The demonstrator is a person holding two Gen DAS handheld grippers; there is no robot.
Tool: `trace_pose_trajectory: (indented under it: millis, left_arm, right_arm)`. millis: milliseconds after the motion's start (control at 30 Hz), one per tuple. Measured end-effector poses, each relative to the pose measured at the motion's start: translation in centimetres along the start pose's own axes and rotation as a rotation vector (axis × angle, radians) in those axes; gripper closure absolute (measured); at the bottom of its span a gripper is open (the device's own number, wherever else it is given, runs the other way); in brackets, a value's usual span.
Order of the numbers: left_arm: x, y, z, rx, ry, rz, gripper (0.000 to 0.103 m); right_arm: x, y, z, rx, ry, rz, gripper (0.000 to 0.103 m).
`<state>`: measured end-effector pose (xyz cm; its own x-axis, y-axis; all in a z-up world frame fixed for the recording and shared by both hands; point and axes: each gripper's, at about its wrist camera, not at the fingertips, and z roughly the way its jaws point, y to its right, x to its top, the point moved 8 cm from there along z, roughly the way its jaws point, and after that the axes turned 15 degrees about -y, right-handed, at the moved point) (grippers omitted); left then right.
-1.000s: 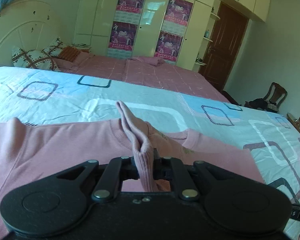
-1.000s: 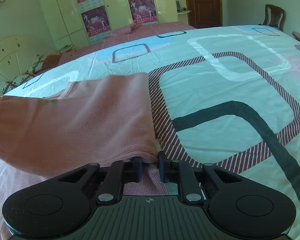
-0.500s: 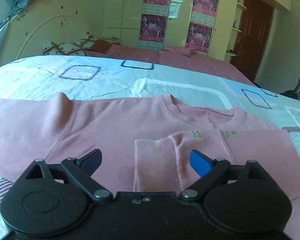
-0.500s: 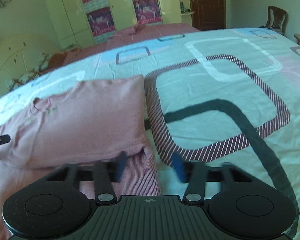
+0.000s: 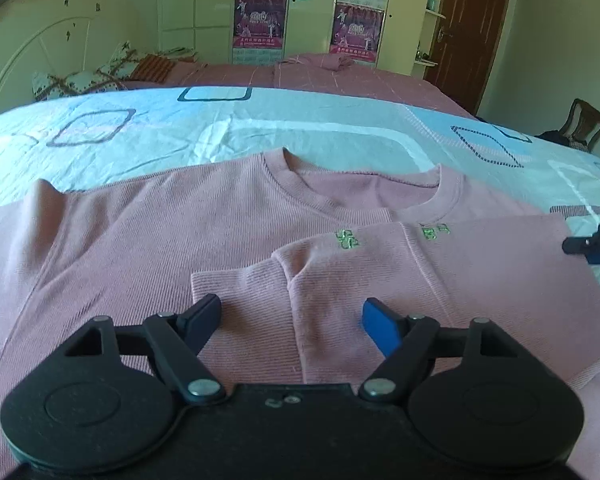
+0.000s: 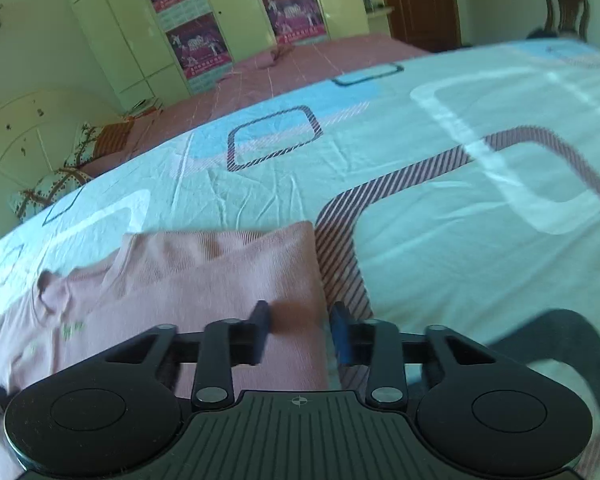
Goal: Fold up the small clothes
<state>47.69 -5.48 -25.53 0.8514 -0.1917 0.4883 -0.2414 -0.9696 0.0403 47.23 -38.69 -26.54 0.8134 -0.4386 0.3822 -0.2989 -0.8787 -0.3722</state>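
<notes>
Since a second ago both grippers have let go of the pink sweater (image 5: 148,248): then the left one pinched the cuff upright between its pads and the right one was closed on the fabric at the garment's side, and now the folded-in side panel and sleeve lie flat across the chest. On the patterned bedsheet (image 5: 260,132) the sweater rests front up, collar away from the left wrist camera, its near sleeve cuff (image 5: 240,292) laid just below the green embroidery, while the far sleeve on the other side is spread out and unfolded. The left gripper (image 5: 292,312) hovers low over that cuff with its jaws wide apart, having closed in a little within the last half second, and nothing is gripped between them. The right gripper (image 6: 300,324) sits over the folded edge of the sweater (image 6: 220,280) where it meets the sheet; its jaws have just been narrowing yet a clear gap remains, with fabric lying beneath them, not clamped. My reading is that one side fold is finished, and the opposite sleeve and side appear due next.
</notes>
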Motion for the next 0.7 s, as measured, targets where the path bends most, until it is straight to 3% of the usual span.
trace_pose_trajectory:
  millis: [133,200,300,467,500,600,700]
  left_arm:
    - [-0.1,0.2,0.1,0.021,-0.007,0.007,0.023]
    - [-0.1,0.2,0.1,0.029,-0.008,0.002,0.023]
    - [0.0,0.4,-0.1,0.037,-0.015,0.006,0.021]
    - [0.1,0.4,-0.2,0.062,-0.033,0.013,0.018]
    - [0.2,0.3,-0.6,0.065,-0.036,0.006,0.016]
    - [-0.1,-0.4,-1.9,0.071,-0.042,-0.031,0.014]
    - [-0.9,-1.8,-3.5,0.058,-0.049,-0.085,0.014]
  right_arm:
    - [2.1,-0.1,1.5,0.013,0.0,0.009,0.073]
    - [2.0,-0.5,1.6,0.026,-0.007,-0.01,0.095]
    - [1.4,-0.6,1.1,-0.092,0.047,-0.093,0.095]
    - [1.3,-0.6,0.8,-0.117,0.062,-0.088,0.094]
    - [1.2,-0.8,0.1,-0.12,0.071,-0.089,0.089]
    - [0.0,-2.4,-2.0,-0.107,0.1,-0.141,0.053]
    - [-2.5,-5.5,-3.1,-0.068,0.091,-0.234,0.052]
